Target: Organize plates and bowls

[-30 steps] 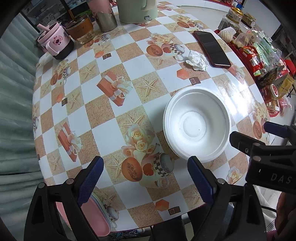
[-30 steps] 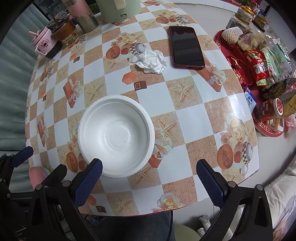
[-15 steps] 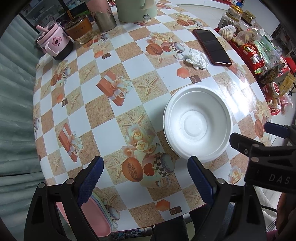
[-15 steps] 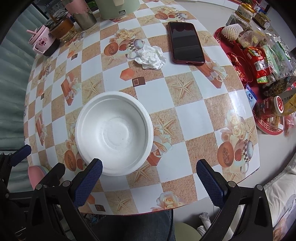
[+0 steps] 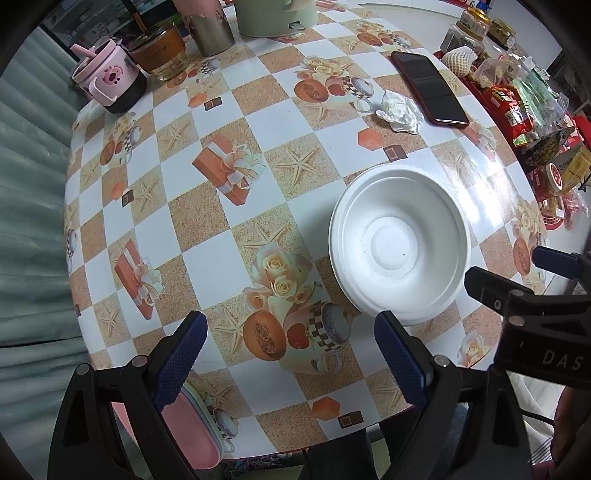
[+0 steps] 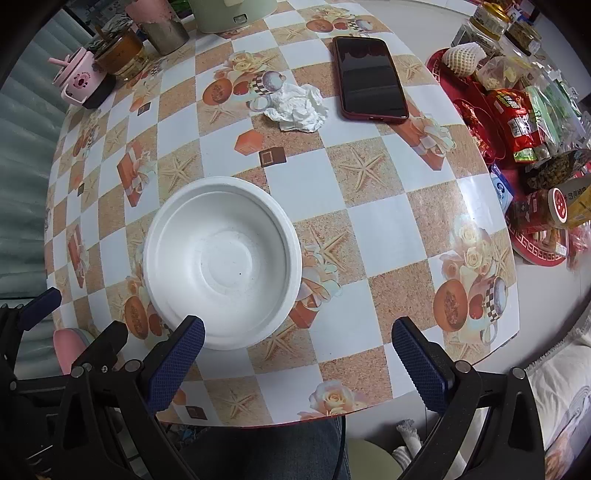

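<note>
A white foam bowl (image 5: 399, 243) stands upright and empty on the patterned round table (image 5: 221, 258), toward its near edge. My left gripper (image 5: 290, 326) hovers above the table, open, with nothing between its blue-padded fingers; the bowl lies just beyond its right finger. In the right wrist view the same bowl (image 6: 221, 262) sits just beyond the left finger of my right gripper (image 6: 297, 328), which is also open and holds nothing. Each gripper shows at the edge of the other's view: the right gripper (image 5: 509, 266) and the left gripper (image 6: 83, 314).
A dark phone (image 6: 369, 77) and a crumpled tissue (image 6: 297, 107) lie beyond the bowl. A pink cup (image 5: 107, 81), a glass jar (image 5: 159, 55), a metal tumbler (image 5: 210, 29) and a green kettle (image 5: 273, 14) line the far edge. A red snack tray (image 6: 517, 129) crowds the right side.
</note>
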Available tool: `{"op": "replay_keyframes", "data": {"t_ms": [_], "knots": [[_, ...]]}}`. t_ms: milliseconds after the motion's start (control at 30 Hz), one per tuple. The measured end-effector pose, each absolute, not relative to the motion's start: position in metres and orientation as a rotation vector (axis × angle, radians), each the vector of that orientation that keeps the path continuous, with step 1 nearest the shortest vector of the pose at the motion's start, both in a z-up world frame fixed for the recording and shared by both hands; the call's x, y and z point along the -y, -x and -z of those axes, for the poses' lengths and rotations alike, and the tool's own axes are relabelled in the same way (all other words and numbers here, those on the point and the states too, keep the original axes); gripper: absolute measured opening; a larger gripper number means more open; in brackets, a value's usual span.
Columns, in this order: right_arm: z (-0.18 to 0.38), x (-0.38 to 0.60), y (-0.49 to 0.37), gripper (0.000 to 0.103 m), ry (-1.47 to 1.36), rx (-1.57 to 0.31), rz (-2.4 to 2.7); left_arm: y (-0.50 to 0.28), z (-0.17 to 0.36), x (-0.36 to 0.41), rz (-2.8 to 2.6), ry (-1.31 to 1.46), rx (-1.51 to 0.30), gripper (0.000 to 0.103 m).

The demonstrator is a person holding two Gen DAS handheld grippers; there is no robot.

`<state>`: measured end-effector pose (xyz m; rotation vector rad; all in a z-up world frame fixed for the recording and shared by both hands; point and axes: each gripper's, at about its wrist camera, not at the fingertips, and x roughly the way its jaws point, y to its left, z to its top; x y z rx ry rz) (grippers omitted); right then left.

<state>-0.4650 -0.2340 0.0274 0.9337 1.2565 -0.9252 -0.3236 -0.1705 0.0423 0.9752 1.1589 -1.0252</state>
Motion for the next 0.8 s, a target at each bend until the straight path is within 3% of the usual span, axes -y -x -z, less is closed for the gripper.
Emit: {"op": "replay_keyframes", "data": {"t_ms": [800], "knots": [[-0.016,0.248,0.476,0.102,-0.974,-1.29,0.937,0.327,-0.028,0.187,1.012,-0.996,-1.2,0.094]]}}
